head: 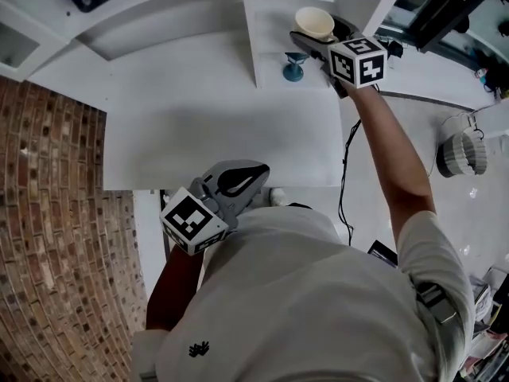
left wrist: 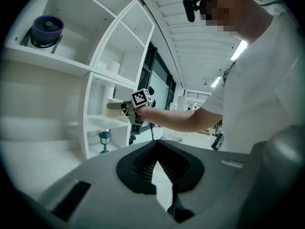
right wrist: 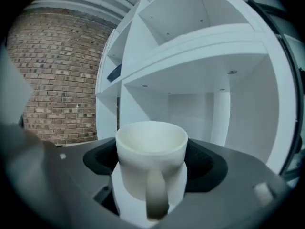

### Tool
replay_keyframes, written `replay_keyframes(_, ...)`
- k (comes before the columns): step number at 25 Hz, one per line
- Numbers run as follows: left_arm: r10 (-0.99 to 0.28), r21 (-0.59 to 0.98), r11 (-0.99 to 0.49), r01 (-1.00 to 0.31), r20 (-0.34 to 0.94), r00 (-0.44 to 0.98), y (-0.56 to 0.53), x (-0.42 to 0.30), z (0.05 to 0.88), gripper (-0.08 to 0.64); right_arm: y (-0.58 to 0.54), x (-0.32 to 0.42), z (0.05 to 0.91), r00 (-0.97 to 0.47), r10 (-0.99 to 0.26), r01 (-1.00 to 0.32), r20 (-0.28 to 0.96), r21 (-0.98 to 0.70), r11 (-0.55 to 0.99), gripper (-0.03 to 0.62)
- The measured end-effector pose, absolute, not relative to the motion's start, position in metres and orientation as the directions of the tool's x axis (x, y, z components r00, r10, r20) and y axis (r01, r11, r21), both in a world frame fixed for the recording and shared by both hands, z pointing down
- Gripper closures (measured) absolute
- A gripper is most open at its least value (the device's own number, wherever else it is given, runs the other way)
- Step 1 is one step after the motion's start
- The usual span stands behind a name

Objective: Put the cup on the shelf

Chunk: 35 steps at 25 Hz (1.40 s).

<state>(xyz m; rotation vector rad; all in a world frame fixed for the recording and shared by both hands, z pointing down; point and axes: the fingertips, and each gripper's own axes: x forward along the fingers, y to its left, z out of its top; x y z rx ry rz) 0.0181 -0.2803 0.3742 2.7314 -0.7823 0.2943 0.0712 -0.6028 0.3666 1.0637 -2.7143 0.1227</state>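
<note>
Shirt [head: 318, 309] fills the bottom of the head view, and the left gripper [head: 253, 173] is parked right against it, over the near edge of the white counter [head: 223, 126]. Its jaws look pressed together with nothing in them, so it's basically sitting this one out.

All the action is on the right. The right gripper [head: 318, 37] is reached out to the shelf [head: 248, 22] and clamped on the cup [head: 312, 21]. In the right gripper view the cup [right wrist: 151, 147] sits upright between the pads, handle pointing back at the camera, with the open cubby straight ahead. From the left gripper view the cup looks like it's at the mouth of the cubby one level above the little blue lantern [left wrist: 104, 140]. I'd say it's hanging just over the board and not resting on it, but I honestly can't tell for sure.

So my read: we're at the placing step, with the carry pretty much done. The next move calls for easing the cup a bit deeper in, then lowering it until the base sits flat. After that, open the jaws wide and back straight out without bumping the handle. Keep it level too, since the cubby roof isn't far above the rim.
</note>
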Motion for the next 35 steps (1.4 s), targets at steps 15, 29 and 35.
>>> replay_keyframes(15, -0.562, 0.232, -0.732, -0.641, 0.328, 0.76, -0.326, 0.016, 0.392, 0.555, -0.702, 0.057, 0.414, -0.684, -0.669, -0.703, 0.29, -0.018, 0.711, 0.164)
replay_keyframes(29, -0.582, 0.248, -0.707, -0.663, 0.328, 0.744, -0.34, 0.013, 0.396, 0.555, -0.721, 0.05, 0.424, -0.687, -0.662, -0.693, 0.3, 0.005, 0.721, 0.16)
replay_keyframes(35, -0.58, 0.244, -0.716, -0.654, 0.313, 0.752, -0.335, 0.008, 0.392, 0.555, -0.717, 0.056, 0.422, -0.666, -0.682, -0.712, 0.302, 0.018, 0.702, 0.129)
